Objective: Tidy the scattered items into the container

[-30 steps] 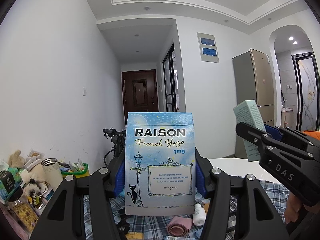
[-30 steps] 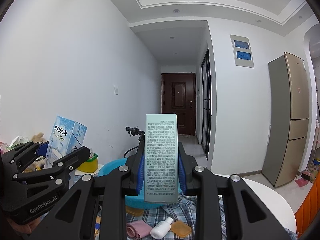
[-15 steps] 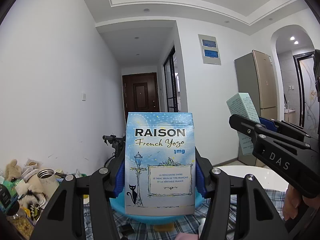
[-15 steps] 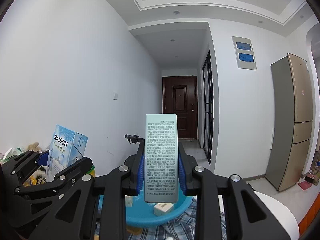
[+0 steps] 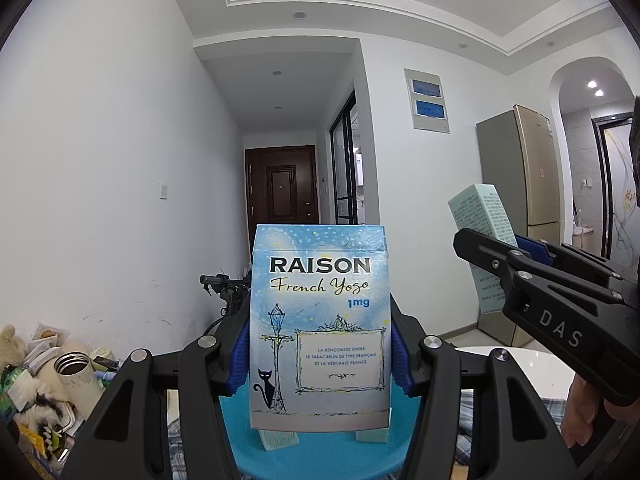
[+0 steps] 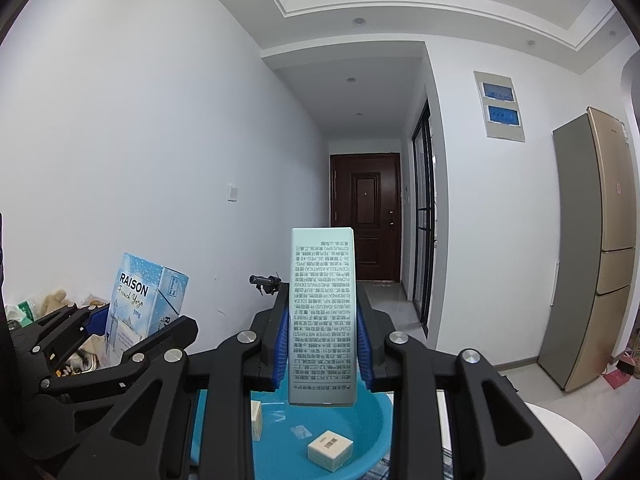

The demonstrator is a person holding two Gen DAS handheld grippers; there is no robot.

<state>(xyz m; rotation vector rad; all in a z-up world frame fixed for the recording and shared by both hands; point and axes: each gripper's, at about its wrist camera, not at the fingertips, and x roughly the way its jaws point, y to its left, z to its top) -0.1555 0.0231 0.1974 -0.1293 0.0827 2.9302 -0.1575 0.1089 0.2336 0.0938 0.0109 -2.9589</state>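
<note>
Each gripper is clenched on a carton held upright above the blue basin [image 6: 372, 432], the left gripper [image 5: 320, 360] on the Raison box [image 5: 320, 328] and the right gripper [image 6: 322, 344] on the pale green box [image 6: 322, 316], seemingly poised for dropping in beside the small boxes [image 6: 330, 449] already inside.

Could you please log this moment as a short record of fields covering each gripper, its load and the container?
left gripper: shut on RAISON box, held upright
right gripper: shut on pale green box, held upright, print upside down
container: blue basin, below both grippers
in basin: small cream boxes
table cover: plaid cloth
</note>
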